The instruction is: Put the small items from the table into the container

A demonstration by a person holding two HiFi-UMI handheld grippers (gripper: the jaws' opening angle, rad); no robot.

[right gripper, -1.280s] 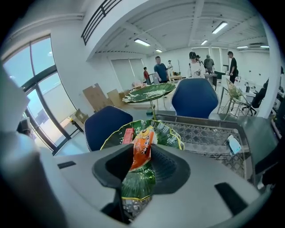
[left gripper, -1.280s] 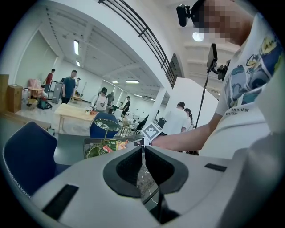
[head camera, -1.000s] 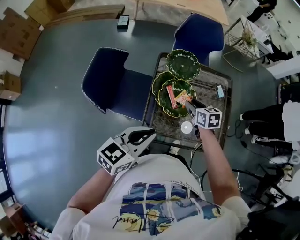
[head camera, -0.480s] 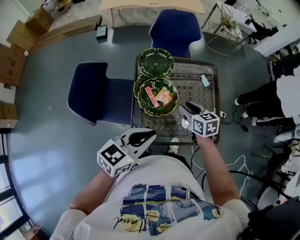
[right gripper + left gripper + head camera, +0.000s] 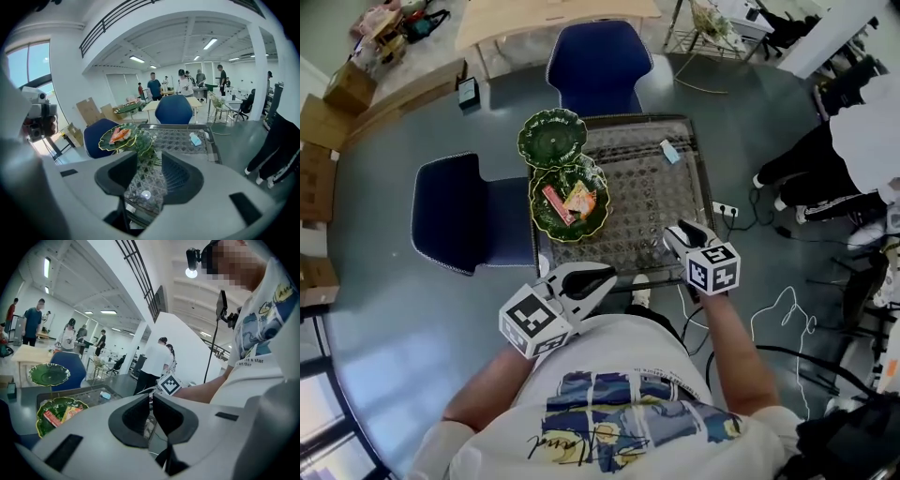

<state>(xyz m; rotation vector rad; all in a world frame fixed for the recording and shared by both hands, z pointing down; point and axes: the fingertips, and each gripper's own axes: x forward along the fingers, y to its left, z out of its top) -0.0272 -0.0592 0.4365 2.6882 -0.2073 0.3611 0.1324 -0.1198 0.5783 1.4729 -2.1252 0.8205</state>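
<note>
Short of the dish (image 5: pixel 569 202), left gripper (image 5: pixel 602 277) jaws are clenched empty, right gripper (image 5: pixel 673 236) jaws released. The packet (image 5: pixel 670 152) could be knocked off the surface (image 5: pixel 647 192) by a glancing grab.

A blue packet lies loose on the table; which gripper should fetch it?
Right. The right gripper hangs open and empty over the near right edge of the table, on the same side as the blue packet. The left gripper is off the table, by the torso, and farther away.
</note>
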